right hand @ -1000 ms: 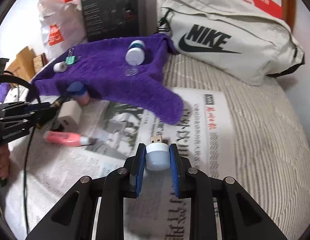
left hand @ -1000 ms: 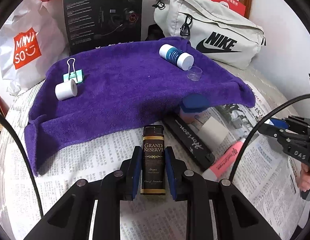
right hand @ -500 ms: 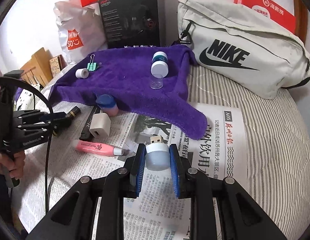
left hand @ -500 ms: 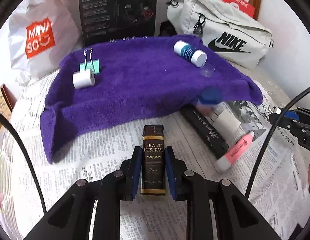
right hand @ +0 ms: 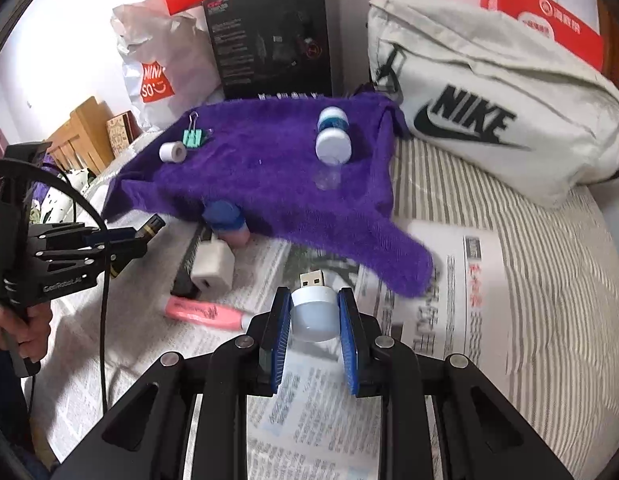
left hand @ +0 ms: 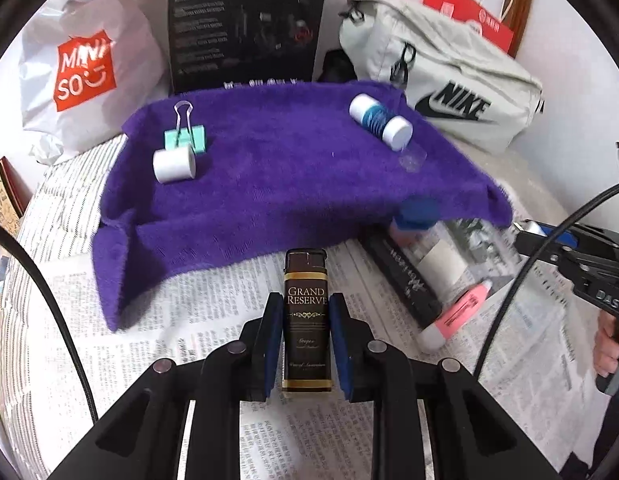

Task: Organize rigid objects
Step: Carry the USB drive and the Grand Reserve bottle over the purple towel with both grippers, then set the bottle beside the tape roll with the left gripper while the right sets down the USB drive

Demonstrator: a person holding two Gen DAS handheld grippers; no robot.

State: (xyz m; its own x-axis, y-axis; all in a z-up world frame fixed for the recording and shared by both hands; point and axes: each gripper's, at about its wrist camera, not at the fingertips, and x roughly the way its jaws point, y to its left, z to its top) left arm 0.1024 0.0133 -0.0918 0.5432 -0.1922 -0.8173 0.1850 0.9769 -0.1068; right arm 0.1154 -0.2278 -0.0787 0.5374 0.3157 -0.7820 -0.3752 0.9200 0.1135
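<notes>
Left gripper (left hand: pixel 305 328) is clamped on the dark Grand Reserve lighter (left hand: pixel 306 320), held above the newspaper (left hand: pixel 213 320) just short of the purple towel (left hand: pixel 269 184). Right gripper (right hand: pixel 314 320) pinches the white USB lamp (right hand: pixel 314 312) — plug forward. Only the right view shows the lighter's gold tip (right hand: pixel 152 227) from the side — and the white charger (right hand: pixel 213 266).

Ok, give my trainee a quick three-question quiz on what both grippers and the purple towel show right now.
1. True or false: the left hand-held gripper is shut on the Grand Reserve lighter.
2. What does the right hand-held gripper hold? A) pink highlighter B) USB night light C) binder clip
3. Fill in: the green binder clip lies on the purple ____.

Key: 1 true; 2 B, the USB night light; 3 towel.
</notes>
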